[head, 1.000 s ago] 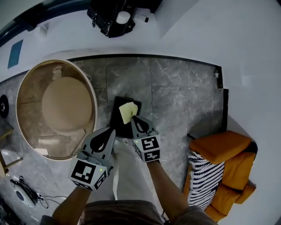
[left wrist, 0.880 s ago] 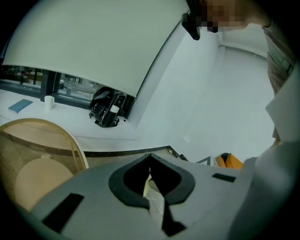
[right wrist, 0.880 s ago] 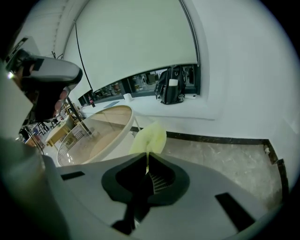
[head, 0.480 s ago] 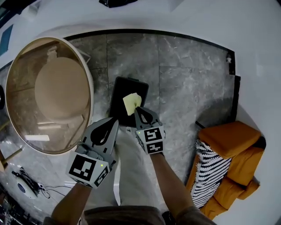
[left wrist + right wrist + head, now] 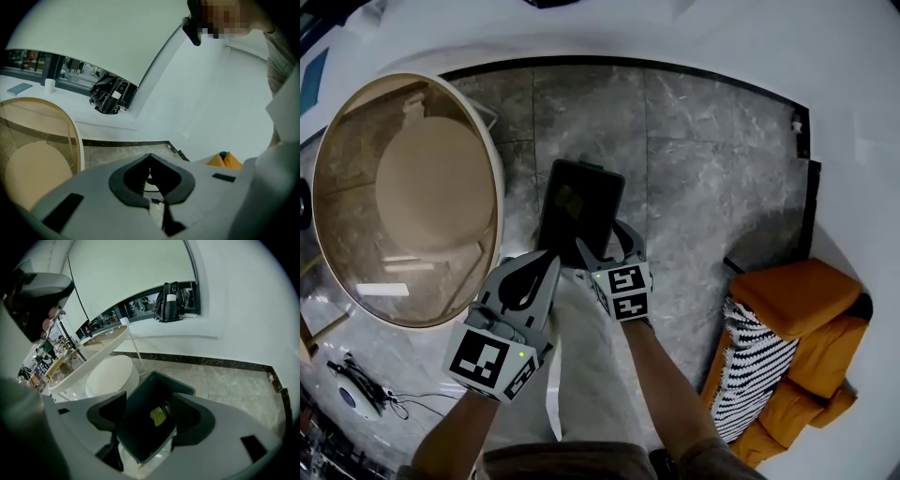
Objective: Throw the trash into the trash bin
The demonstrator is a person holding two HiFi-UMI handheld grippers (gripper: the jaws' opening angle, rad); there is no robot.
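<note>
A dark rectangular trash bin [image 5: 598,202] stands on the grey marble floor. A crumpled yellow piece of trash [image 5: 570,199] lies inside it, also plain in the right gripper view [image 5: 158,416] against the bin's dark wall [image 5: 140,432]. My right gripper [image 5: 607,246] hangs over the bin's near rim. Its jaws have just been opening and now stand open with nothing between them [image 5: 149,401]. My left gripper [image 5: 550,257] sits beside the bin's near left corner, jaws together and empty [image 5: 150,157].
A round glass-topped table [image 5: 333,141] with a beige stool under it [image 5: 431,187] stands left of the bin. An orange chair with a striped cushion [image 5: 778,323] is at the right. A cabled device [image 5: 345,398] lies lower left. A black bag [image 5: 172,295] sits on the far ledge.
The right gripper came down over the bin, its jaws opened, and the yellow trash dropped from them into the bin. The left gripper also lowered a little.
</note>
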